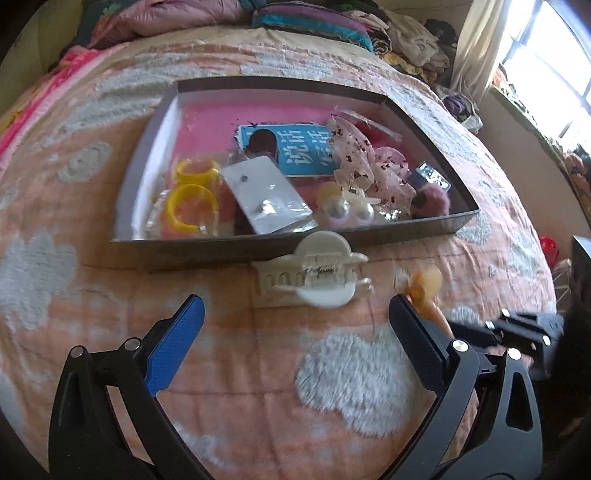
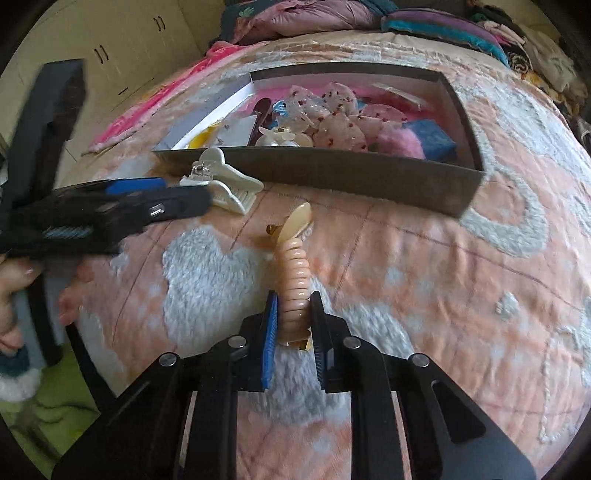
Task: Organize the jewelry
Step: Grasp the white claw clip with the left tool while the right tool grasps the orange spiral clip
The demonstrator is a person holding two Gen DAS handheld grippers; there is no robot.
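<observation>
A white claw hair clip point(image 1: 314, 275) lies on the peach bedspread just in front of the dark jewelry box point(image 1: 207, 249). My left gripper point(image 1: 295, 317) hovers open right behind the clip, its fingers wide on either side. In the right wrist view the same white clip point(image 2: 221, 182) sits by the box point(image 2: 332, 173), with the left gripper point(image 2: 177, 201) reaching toward it. My right gripper point(image 2: 293, 308) is shut on a peach ribbed hair clip point(image 2: 293, 266) that sticks out ahead over the bed. That peach clip point(image 1: 424, 284) shows at the left view's right side.
The box holds yellow bangles point(image 1: 192, 206), an earring card point(image 1: 266, 195), pearl clips point(image 1: 351, 210), pink floral pieces point(image 1: 369, 158), a pink pom-pom point(image 1: 432, 199) and a blue card point(image 1: 299, 147). Folded quilts point(image 2: 314, 18) pile at the bed's far end. A hand point(image 2: 22, 280) holds the left gripper.
</observation>
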